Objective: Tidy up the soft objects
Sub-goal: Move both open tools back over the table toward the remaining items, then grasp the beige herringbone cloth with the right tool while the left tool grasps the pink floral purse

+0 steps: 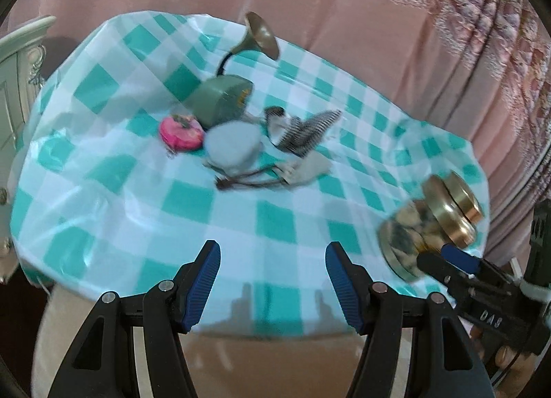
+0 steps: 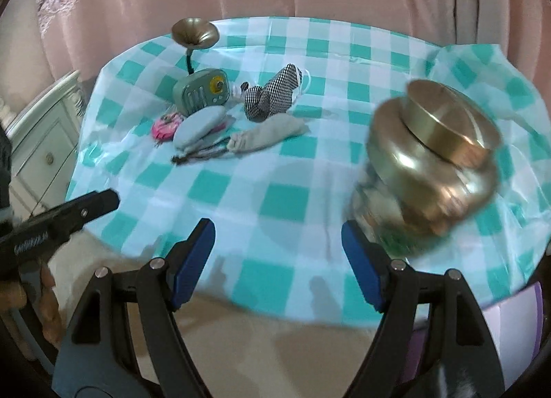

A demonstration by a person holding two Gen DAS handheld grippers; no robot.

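Soft items, incl. a grey pouch point(image 2: 198, 127), were clustered upper left of frame, prob. for sorting. Left gripper point(image 1: 272, 281) and right gripper point(image 2: 277, 263) were both held agape, nothing gripped, w/ a gold-lidded jar point(image 2: 427, 170) beside the right one.

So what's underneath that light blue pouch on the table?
Under the blue pouch a bundle of dark cords sticks out toward the beige bag, and a pink edge shows beside it. The pink round item lies beside it. Anything else beneath is covered.
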